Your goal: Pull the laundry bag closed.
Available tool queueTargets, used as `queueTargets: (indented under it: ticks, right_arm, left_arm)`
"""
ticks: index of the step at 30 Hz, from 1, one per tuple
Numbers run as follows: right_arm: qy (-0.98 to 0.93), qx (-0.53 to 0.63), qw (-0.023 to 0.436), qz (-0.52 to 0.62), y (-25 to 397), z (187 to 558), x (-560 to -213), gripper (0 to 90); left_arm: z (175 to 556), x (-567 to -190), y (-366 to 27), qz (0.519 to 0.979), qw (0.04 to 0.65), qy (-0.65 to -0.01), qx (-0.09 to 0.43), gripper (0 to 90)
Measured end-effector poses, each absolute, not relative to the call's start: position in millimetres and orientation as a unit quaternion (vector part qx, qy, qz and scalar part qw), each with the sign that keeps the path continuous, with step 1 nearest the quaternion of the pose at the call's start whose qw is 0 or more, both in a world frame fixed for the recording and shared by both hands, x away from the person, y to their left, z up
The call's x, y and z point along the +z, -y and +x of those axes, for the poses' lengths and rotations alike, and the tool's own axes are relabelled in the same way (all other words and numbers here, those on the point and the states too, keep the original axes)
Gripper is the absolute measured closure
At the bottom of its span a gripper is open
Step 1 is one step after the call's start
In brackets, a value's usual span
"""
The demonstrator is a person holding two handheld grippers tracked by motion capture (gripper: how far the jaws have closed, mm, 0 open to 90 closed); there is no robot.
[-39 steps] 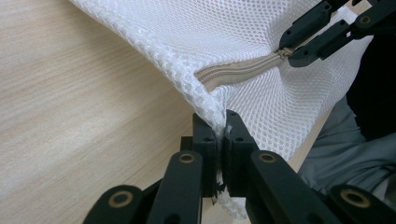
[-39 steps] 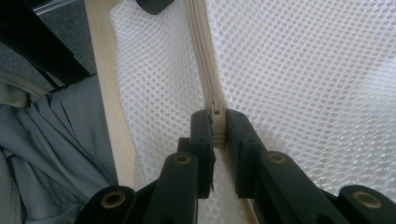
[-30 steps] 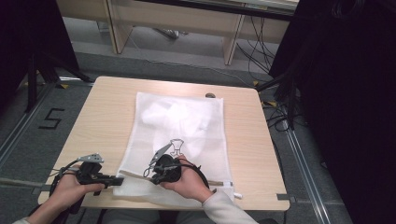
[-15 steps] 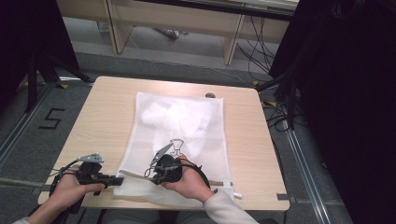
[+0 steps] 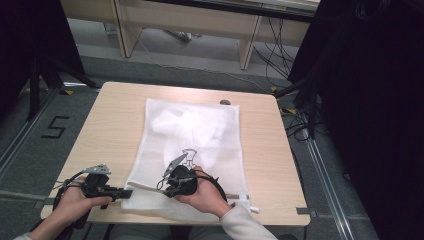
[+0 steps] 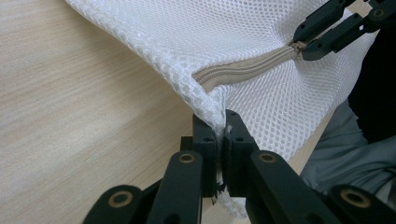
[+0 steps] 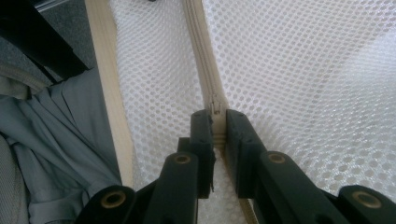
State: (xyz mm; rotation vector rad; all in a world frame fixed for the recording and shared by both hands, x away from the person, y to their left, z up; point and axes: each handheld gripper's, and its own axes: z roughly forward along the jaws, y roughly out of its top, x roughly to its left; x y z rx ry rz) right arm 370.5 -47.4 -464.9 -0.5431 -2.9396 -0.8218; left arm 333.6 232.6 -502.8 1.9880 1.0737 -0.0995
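We're mid zip step on the white mesh laundry bag (image 5: 192, 145), which lies flat along the middle of the table (image 5: 115, 120), its zipper (image 6: 243, 70) edge at the near edge. Left gripper (image 6: 220, 135) is closed tight on the bag's near-left corner, anchoring it. Right gripper (image 7: 217, 128) is nearly closed around the zipper slider (image 7: 216, 106); whether it truly grips the pull, we can't tell. Next move, in our judgement: draw the slider along the near edge while the left gripper keeps the mesh taut. Zip direction unclear.
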Motion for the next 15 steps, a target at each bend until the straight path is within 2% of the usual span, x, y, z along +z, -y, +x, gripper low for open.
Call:
queueTargets:
  ticks: [15]
  right_arm:
    - [0.947, -0.264, 0.023, -0.184, 54.5, 369.5, -462.6, 82.2]
  left_arm:
    - [333.3, -502.6, -232.2, 0.792, 0.429, -0.433, -0.038, 85.3]
